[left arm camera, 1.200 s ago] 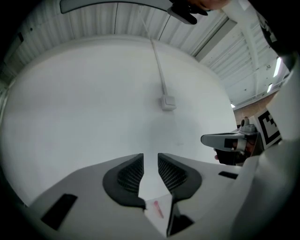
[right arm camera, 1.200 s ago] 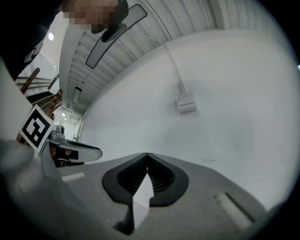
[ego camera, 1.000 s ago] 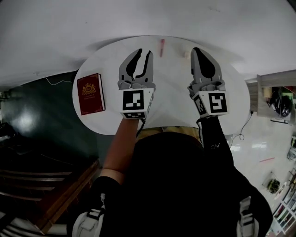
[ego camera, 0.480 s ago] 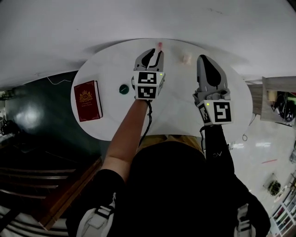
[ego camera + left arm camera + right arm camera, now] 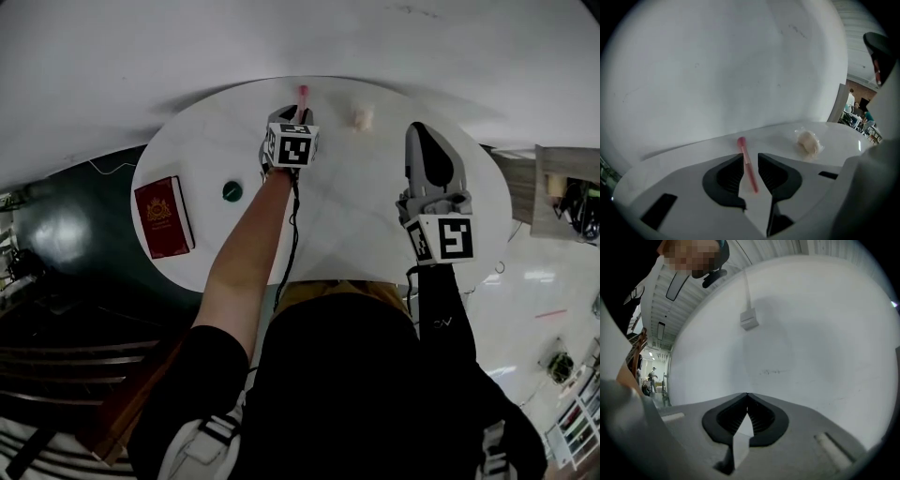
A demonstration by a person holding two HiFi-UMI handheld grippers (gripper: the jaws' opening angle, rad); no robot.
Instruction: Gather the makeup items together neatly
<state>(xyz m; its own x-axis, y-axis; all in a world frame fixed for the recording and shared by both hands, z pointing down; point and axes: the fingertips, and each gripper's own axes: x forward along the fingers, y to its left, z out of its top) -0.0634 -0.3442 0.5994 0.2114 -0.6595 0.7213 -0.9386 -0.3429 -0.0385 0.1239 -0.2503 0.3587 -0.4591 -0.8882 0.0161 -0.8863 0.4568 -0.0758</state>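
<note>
Left tongs (image 5: 750,156) hang released above the white desk (image 5: 206,150), a slim pink makeup stick (image 5: 747,164) near its far edge lined up between the jaws; best lowered squarely, then clenched mid-stick. Right tongs (image 5: 747,395) are clenched, empty, well apart

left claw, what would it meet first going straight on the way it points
Probably the pink stick lying on the white table: it lines up between the open jaws of the left claw; depth is unclear.
</note>
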